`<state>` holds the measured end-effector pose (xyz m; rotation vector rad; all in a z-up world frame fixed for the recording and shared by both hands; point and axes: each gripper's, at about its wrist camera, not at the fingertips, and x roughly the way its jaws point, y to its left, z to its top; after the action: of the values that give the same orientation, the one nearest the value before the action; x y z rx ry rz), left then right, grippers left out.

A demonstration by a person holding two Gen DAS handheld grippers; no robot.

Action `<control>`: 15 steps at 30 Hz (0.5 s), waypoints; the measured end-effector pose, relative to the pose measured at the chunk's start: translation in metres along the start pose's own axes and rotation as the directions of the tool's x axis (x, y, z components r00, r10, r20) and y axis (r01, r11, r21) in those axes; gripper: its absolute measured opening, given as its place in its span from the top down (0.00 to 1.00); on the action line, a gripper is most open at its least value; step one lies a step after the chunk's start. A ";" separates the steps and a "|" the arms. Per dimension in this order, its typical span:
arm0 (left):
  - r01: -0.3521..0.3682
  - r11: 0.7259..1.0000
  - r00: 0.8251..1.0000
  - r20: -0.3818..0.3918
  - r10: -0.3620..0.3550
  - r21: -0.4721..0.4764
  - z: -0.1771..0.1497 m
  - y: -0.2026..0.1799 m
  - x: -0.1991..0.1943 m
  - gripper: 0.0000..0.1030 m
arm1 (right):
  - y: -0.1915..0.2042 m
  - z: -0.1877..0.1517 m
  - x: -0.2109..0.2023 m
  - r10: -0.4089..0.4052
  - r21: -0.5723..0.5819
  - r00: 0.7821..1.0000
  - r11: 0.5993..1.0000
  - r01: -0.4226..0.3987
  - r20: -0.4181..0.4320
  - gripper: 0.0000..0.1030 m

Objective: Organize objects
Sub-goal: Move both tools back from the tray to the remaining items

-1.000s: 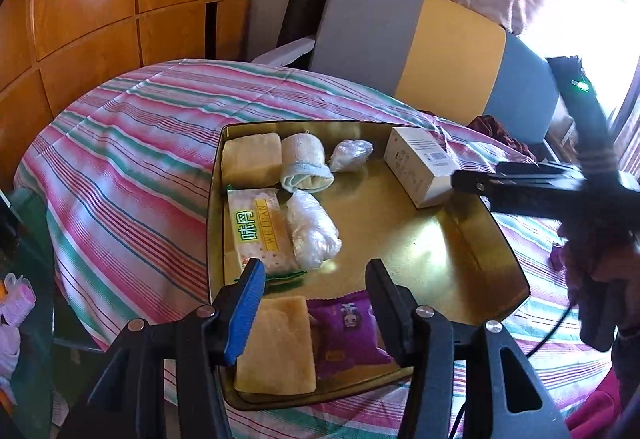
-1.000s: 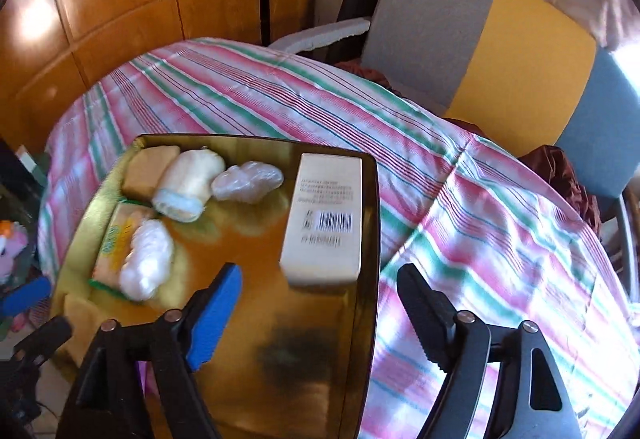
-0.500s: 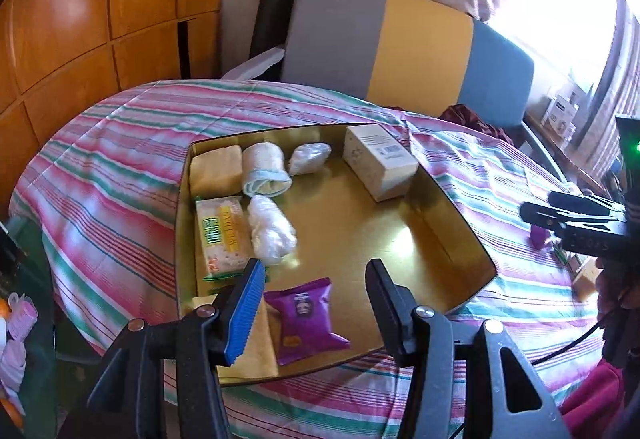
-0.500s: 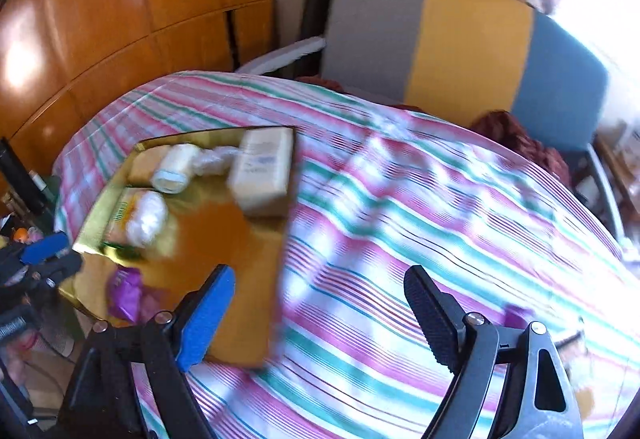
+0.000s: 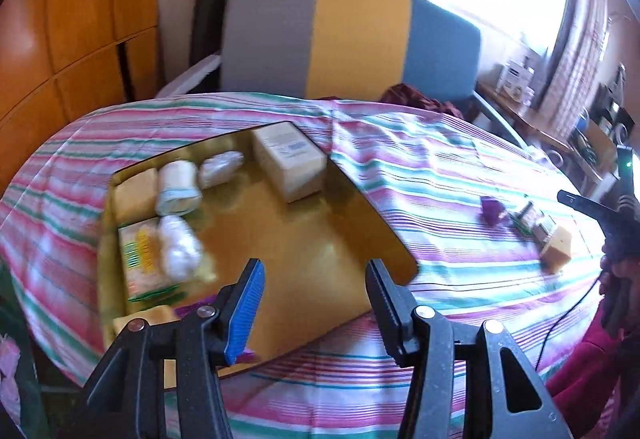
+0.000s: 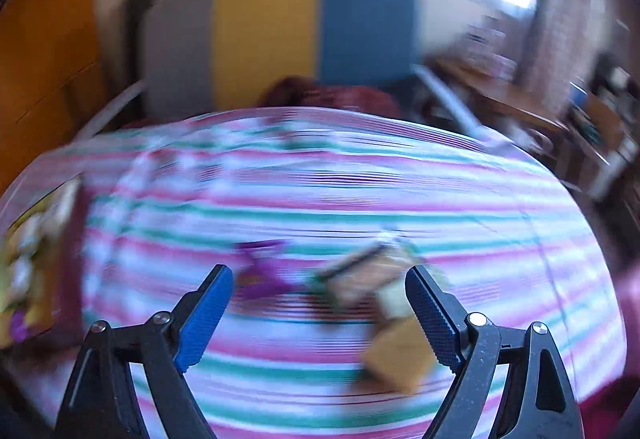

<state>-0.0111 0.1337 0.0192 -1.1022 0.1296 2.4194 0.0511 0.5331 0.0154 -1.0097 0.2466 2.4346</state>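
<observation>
A gold tray (image 5: 308, 235) on the striped cloth holds a white box (image 5: 288, 159), a pale roll (image 5: 178, 183), two plastic-wrapped bundles, a yellow sponge (image 5: 138, 185) and a green-yellow packet (image 5: 142, 259). My left gripper (image 5: 314, 271) hangs open over the tray's near edge with nothing between its fingers. My right gripper (image 6: 320, 275) stands open above loose items on the cloth: a purple packet (image 6: 264, 271), a dark-edged item (image 6: 360, 271) and a yellow block (image 6: 400, 359). That view is heavily blurred. In the left wrist view these appear as the purple packet (image 5: 491, 208) and the yellow block (image 5: 556, 245).
A grey, yellow and blue chair back (image 5: 352, 39) stands behind the round table. Wooden panels (image 5: 80, 39) fill the left. A cluttered wooden shelf (image 5: 560, 111) sits at the right. A hand (image 5: 620, 259) grips the right tool at the frame's right edge.
The right gripper has swung right, from over the tray and white box to the loose items on the cloth, and its jaws have widened. The left gripper has shifted right, still empty.
</observation>
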 end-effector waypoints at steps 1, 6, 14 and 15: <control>0.006 1.000 1.000 -0.010 -0.006 0.006 0.001 -0.006 0.003 0.49 | -0.016 -0.005 0.004 -0.037 0.065 0.999 0.997 0.036 0.005 0.14; 0.077 0.995 0.993 -0.094 -0.072 0.056 0.001 -0.042 0.025 0.49 | -0.095 -0.009 0.007 -0.053 0.438 0.998 0.897 0.056 -0.020 0.13; 0.180 0.963 0.978 -0.138 -0.154 0.202 0.002 -0.107 0.038 0.49 | -0.129 -0.021 0.014 0.016 0.614 0.998 0.789 0.021 -0.056 0.12; 0.188 0.959 0.977 -0.143 -0.159 0.212 0.004 -0.113 0.041 0.49 | -0.130 -0.022 0.014 0.024 0.618 0.998 0.786 0.013 -0.051 0.12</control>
<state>0.0151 0.2499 0.0042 -1.1109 0.3251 2.1214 0.1218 0.6428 -0.0073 -0.7631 0.9978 2.0836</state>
